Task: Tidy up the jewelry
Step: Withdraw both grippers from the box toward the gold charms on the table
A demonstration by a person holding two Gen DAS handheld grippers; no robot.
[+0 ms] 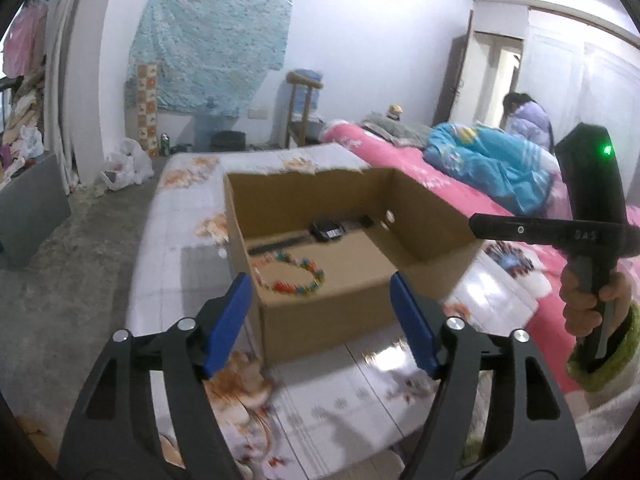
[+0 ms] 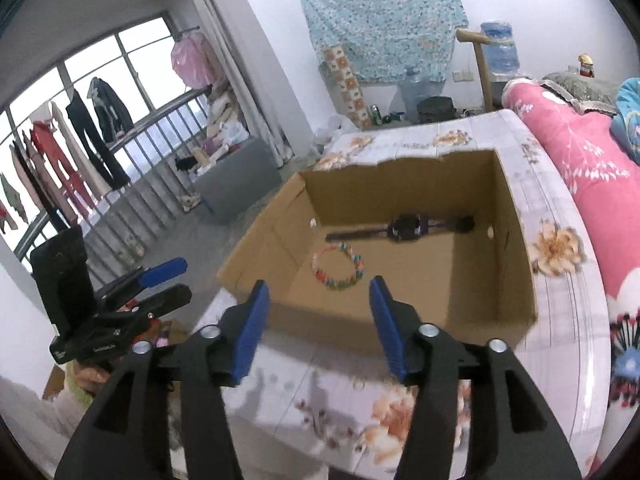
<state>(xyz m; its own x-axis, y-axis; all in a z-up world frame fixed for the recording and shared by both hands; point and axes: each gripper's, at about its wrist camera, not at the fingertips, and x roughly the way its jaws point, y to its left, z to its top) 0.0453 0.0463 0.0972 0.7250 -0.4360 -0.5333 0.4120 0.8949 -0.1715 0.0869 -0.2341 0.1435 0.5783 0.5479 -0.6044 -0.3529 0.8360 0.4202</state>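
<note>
Left wrist view shows the left gripper [image 1: 322, 300] with blue pads spread wide and empty, like the right gripper [image 2: 318, 310], both just short of the open brown cardboard box [image 1: 420, 220], inside which lie a multicoloured bead bracelet [image 1: 296, 276] and a black wristwatch [image 1: 326, 230].

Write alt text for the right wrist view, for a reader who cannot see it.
An open cardboard box on a floral-covered table holds a colourful bead bracelet and a black wristwatch lying flat, apart from each other. The right claw, blue-padded, stands open and empty in front of the box. The left claw shows at the left edge.
</note>
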